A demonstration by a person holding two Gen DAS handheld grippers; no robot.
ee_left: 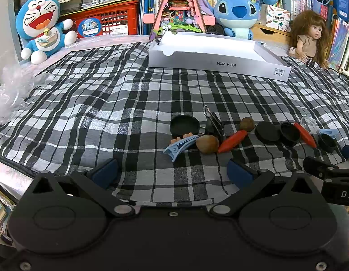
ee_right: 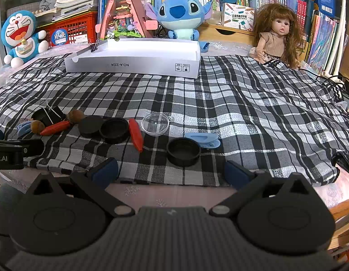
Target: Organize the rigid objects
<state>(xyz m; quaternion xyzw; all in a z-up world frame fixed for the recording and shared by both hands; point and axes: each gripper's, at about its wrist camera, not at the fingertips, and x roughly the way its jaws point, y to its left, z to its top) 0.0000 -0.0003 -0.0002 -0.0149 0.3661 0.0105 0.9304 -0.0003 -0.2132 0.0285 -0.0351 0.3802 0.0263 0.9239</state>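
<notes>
Small objects lie in a row on the checked cloth: black caps [ee_left: 184, 124] [ee_right: 183, 151], a blue hair clip [ee_left: 180, 147], brown nuts [ee_left: 207, 144], red pegs [ee_left: 232, 141] [ee_right: 136, 134], a binder clip [ee_left: 213, 122], a clear lid [ee_right: 155, 123] and a second blue clip [ee_right: 202, 139]. A white shallow box [ee_left: 216, 55] [ee_right: 133, 64] stands at the back, with a binder clip [ee_right: 94, 45] on its corner. My left gripper [ee_left: 172, 174] is open and empty, just short of the blue clip. My right gripper [ee_right: 171, 172] is open and empty, just short of a black cap.
Plush toys [ee_left: 42, 28] [ee_right: 180, 15], a doll [ee_right: 276, 33], a toy house [ee_left: 180, 6], a red crate [ee_left: 111, 20] and bookshelves line the back. Crumpled clear plastic [ee_left: 9, 92] lies at the left. The table's front edge [ee_right: 174, 194] shows below the cloth.
</notes>
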